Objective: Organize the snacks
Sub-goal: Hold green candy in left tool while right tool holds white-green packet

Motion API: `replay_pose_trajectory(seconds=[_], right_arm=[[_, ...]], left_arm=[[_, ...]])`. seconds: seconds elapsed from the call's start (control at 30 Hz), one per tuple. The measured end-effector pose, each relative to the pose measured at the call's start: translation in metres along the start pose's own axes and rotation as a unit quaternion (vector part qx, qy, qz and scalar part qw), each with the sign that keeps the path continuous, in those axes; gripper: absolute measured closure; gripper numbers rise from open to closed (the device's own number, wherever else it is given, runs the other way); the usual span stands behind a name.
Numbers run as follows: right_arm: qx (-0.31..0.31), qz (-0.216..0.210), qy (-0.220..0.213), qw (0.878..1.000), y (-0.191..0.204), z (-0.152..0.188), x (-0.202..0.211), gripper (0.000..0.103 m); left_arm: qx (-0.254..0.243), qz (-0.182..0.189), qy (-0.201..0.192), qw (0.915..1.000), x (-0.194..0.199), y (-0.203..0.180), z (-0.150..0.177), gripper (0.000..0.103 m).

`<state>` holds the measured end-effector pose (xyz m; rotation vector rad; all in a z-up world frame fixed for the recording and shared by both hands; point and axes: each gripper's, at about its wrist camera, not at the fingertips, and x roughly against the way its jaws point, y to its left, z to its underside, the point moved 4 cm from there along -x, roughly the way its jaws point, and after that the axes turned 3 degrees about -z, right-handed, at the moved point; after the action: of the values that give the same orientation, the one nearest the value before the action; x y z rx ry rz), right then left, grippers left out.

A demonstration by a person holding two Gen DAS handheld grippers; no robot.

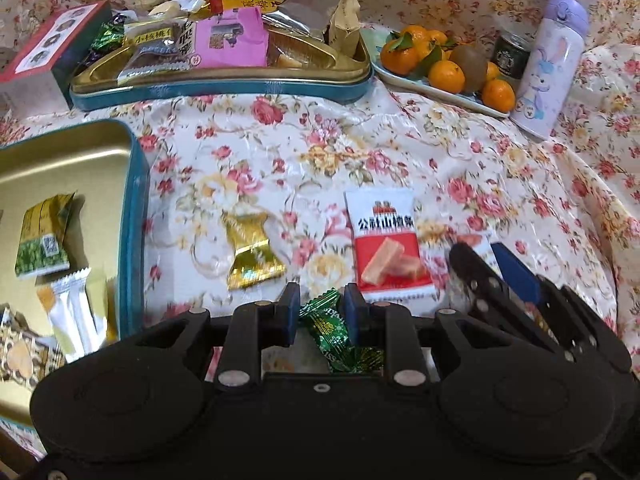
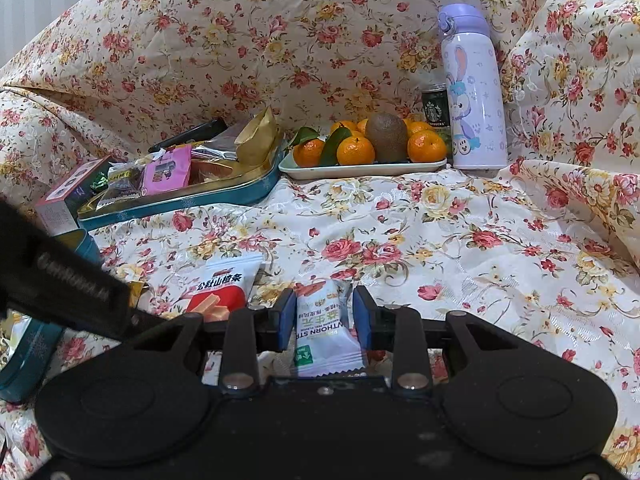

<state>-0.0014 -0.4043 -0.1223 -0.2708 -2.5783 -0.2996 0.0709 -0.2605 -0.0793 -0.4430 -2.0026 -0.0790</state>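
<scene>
Snacks gripped: left fingers (image 1: 320, 314) clamp green candy (image 1: 340, 340); right fingers (image 2: 322, 314) clamp "HAWTHORN STRIP" packet (image 2: 326, 332).

floral cloth (image 1: 360, 152): woven fabric, slight sheen, creased
open tin (image 1: 134, 200): metal, brushed gold inside, glossy teal outside
gold candy wrapper (image 1: 252, 250): crinkled shiny foil
green candy wrapper (image 1: 336, 332): glossy crinkled film
hawthorn packet (image 1: 386, 240): smooth glossy plastic
flask (image 2: 474, 92): smooth satin finish, lilac plastic cap
left hand-held gripper (image 1: 320, 316): matt black plastic, blue pads
</scene>
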Motion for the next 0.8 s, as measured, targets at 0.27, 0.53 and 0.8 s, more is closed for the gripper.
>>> replay_pose_trajectory(seconds=[0.27, 0.53, 0.8], right_arm=[[0.0, 0.0, 0.0, 1.0, 0.0, 0.0, 0.0, 0.071], [0.001, 0.001, 0.0, 1.0, 0.001, 0.0, 0.0, 0.071], [0.001, 0.001, 0.0, 1.0, 0.001, 0.0, 0.0, 0.071]], left_arm=[[-0.012, 0.012, -0.009, 0.9998, 0.008, 0.004, 0.018, 0.069], [-0.043, 0.01, -0.034, 0.9984, 0.017, 0.004, 0.038, 0.067], [-0.059, 0.019, -0.053, 0.9966, 0.019, -0.002, 0.042, 0.059]])
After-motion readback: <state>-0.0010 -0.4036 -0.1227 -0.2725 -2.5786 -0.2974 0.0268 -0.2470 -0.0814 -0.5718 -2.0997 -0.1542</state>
